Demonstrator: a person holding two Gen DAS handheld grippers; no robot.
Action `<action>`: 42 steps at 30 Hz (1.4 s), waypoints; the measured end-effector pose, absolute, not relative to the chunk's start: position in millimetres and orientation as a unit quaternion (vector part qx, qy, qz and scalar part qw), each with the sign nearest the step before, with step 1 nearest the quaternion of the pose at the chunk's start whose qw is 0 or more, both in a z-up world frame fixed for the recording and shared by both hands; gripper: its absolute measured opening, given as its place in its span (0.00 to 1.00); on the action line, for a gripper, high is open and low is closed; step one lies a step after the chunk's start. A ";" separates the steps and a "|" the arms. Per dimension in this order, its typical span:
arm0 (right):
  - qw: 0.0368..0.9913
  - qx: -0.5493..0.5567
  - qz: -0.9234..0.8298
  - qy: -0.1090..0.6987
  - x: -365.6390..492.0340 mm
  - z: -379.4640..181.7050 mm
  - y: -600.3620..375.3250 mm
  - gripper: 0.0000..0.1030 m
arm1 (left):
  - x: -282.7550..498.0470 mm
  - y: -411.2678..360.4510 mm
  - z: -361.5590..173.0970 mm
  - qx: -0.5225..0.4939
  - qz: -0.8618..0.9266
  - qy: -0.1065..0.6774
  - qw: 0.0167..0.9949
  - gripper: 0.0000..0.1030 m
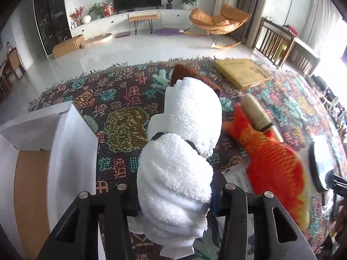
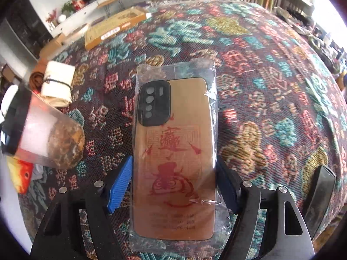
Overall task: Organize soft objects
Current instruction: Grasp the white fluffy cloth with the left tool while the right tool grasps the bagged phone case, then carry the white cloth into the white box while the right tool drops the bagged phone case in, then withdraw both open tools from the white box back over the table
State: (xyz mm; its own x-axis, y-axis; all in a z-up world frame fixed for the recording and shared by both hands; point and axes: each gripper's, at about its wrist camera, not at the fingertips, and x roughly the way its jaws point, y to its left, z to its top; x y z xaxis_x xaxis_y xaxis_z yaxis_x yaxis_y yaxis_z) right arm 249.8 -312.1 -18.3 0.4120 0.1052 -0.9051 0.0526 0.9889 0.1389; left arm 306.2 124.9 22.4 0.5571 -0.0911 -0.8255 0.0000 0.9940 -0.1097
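White plush toy [image 1: 180, 151], its lower end hidden between the left gripper [image 1: 173, 197] fingers clamped on it, hangs above the patterned cloth [image 1: 121, 112] beside a white box [image 1: 71, 151]. Bagged phone case [image 2: 173, 151] sits pinched in the right gripper [image 2: 173, 184]; an orange plush fish [image 1: 275, 164] lies nearby, partly blurred.

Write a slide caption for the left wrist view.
Left gripper fingers clamp a white plush toy above the patterned cloth.
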 end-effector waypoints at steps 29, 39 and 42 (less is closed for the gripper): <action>0.798 0.039 0.415 0.435 91.6 96.6 73.0 0.78 | -24.5 323.7 77.5 -0.125 0.217 0.343 0.905 0.92; 0.896 -0.052 0.152 0.414 104.2 2.7 -90.7 0.78 | 37.5 116.5 43.8 -0.096 -0.034 0.366 0.925 1.00; 0.901 -0.053 0.069 0.426 115.2 -26.6 -134.9 0.78 | 64.7 71.9 -4.5 -0.081 -0.049 0.407 0.908 1.00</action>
State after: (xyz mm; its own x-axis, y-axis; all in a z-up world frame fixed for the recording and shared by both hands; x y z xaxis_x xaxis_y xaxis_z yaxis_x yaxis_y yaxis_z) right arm 115.2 -134.9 -26.6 0.6283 0.0795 -0.7739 -0.1697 0.9848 -0.0366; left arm 64.7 71.9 -4.5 0.6634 -0.1555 -0.7319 0.0237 0.9820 -0.1872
